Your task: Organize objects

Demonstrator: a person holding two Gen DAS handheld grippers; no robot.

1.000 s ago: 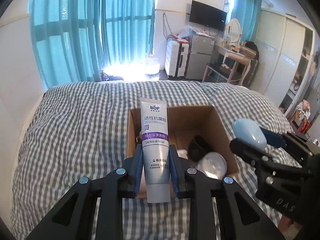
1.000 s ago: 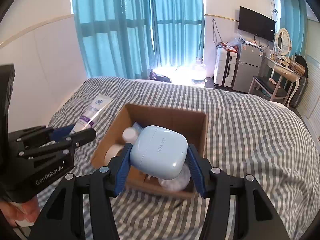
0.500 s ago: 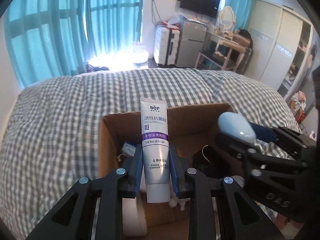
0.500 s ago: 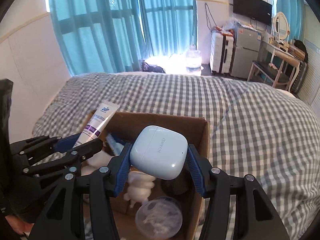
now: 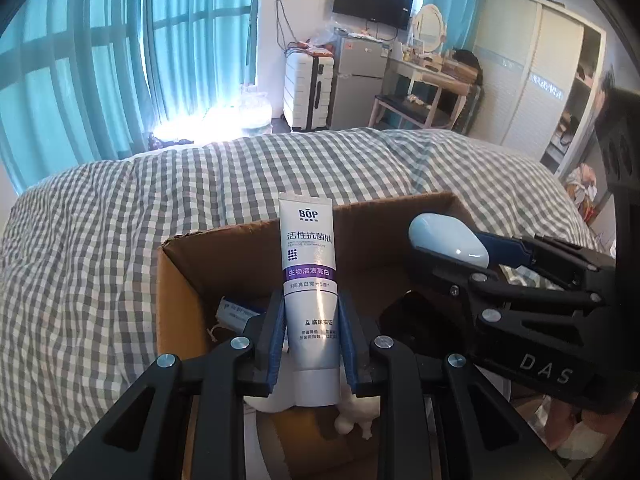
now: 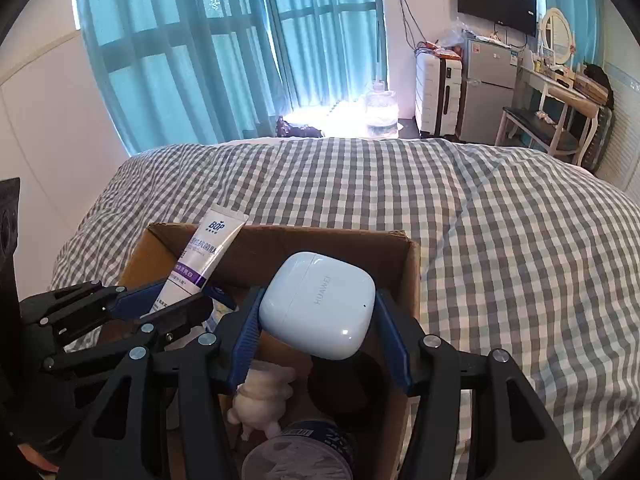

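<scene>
My left gripper is shut on a white and purple toothpaste tube, held upright over the open cardboard box. My right gripper is shut on a pale blue earbud case, also over the box. Each gripper shows in the other's view: the right one with the case to my right, the left one with the tube to my left. In the box lie a cream figurine, a round clear lid and a dark object.
The box sits on a bed with a grey and white checked cover. Beyond the bed are teal curtains, a white suitcase, a small fridge, a desk and a wardrobe.
Both grippers have moved forward and down over the box, which now fills the lower part of both views. Both still hold their objects.
</scene>
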